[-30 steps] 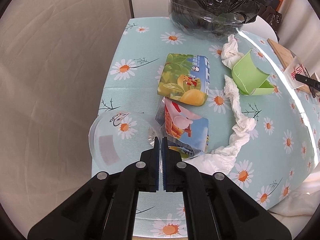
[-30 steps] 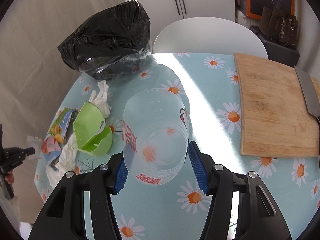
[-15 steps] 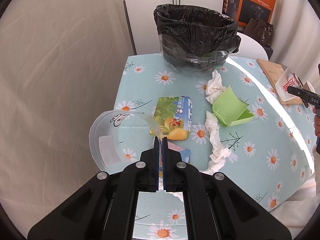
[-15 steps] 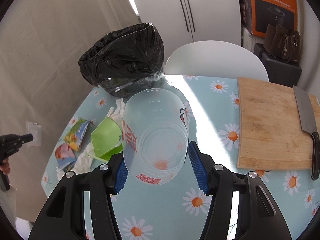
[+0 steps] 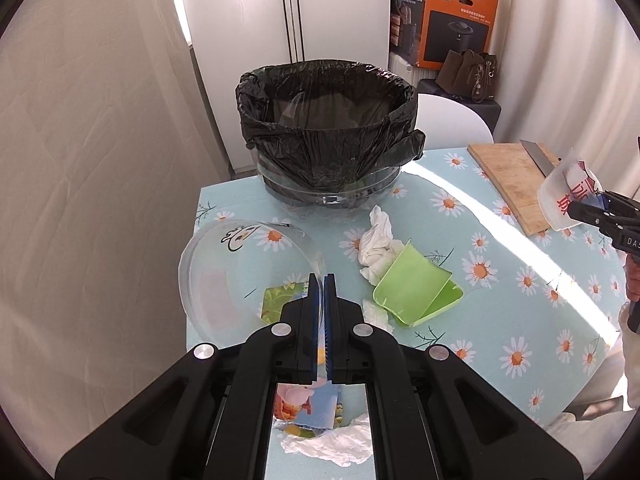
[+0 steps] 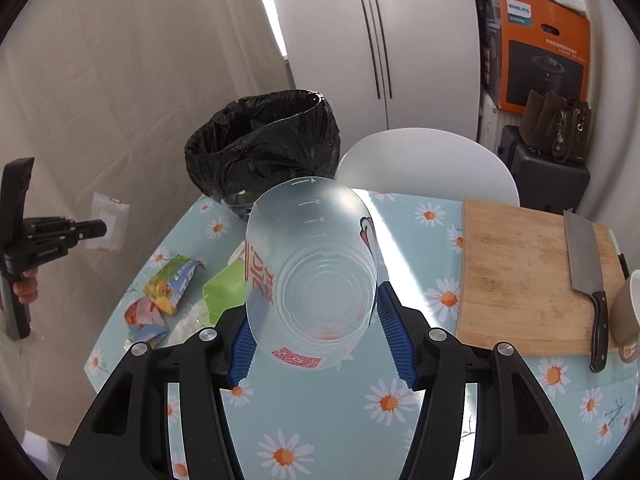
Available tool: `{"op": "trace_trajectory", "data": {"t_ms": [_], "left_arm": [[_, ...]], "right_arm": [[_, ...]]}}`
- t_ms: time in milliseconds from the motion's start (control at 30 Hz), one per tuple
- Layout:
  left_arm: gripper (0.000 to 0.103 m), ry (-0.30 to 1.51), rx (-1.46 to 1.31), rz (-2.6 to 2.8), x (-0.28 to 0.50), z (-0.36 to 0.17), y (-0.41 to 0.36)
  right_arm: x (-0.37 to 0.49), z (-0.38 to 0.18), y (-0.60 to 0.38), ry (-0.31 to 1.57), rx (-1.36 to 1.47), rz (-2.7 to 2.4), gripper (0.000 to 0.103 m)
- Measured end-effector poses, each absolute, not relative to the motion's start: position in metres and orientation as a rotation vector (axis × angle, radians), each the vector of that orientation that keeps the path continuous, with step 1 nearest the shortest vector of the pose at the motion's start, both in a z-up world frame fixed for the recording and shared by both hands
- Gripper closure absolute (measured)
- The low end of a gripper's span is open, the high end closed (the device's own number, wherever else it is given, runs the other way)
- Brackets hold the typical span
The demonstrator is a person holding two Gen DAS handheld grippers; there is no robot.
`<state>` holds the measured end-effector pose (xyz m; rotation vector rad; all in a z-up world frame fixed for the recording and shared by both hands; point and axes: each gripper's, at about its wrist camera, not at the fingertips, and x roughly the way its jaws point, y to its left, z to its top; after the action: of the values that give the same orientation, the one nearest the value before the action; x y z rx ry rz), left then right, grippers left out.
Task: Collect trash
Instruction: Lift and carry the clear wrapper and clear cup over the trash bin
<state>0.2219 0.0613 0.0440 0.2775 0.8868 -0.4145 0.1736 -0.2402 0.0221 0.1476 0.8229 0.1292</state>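
We have two pieces of trash in hand. The clear plastic lid [image 5: 248,276] is pinched by its rim in the left claw [image 5: 324,292], whose jaws are clenched nearly together on the thin edge; the lid hangs to the left of the claw, off the table [image 5: 520,320]. The clear plastic cup [image 6: 312,276], printed with red characters, lies between the blue pads [image 6: 394,340] of the right claw [image 6: 316,336], grasped across its body with its mouth turned away from the camera.

Beyond both claws stands the trash bin [image 5: 328,136], lined with a black bag, at the far end of the table. On the daisy-patterned cloth between lie a crumpled white tissue [image 5: 376,244], a green paper box [image 5: 416,296] and two colourful snack wrappers [image 6: 168,284].

Only the left wrist view lets us look into the open mouth of the bin, and it shows the right claw [image 5: 600,212] with the cup at the right edge. Only the right wrist view gives us the whole wooden cutting board [image 6: 528,276] with a cleaver [image 6: 584,268] on it, a mug [image 6: 628,312] at its corner, and the left claw [image 6: 88,230] in a hand [image 6: 24,288].
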Motion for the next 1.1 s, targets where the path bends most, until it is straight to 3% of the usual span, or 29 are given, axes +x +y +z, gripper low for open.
{"op": "trace_trajectory", "data": {"t_ms": [700,1100], "left_arm": [[0.1,0.749,0.432,-0.82,0.323,0.079,0.049],[0.1,0.708,0.451,-0.94,0.343,0.078,0.044]], "right_arm": [[0.194,0.053,-0.164,0.755,0.251,-0.192,0.05],[0.203,0.066,-0.131,0.702,0.28,-0.262,0.05]]}}
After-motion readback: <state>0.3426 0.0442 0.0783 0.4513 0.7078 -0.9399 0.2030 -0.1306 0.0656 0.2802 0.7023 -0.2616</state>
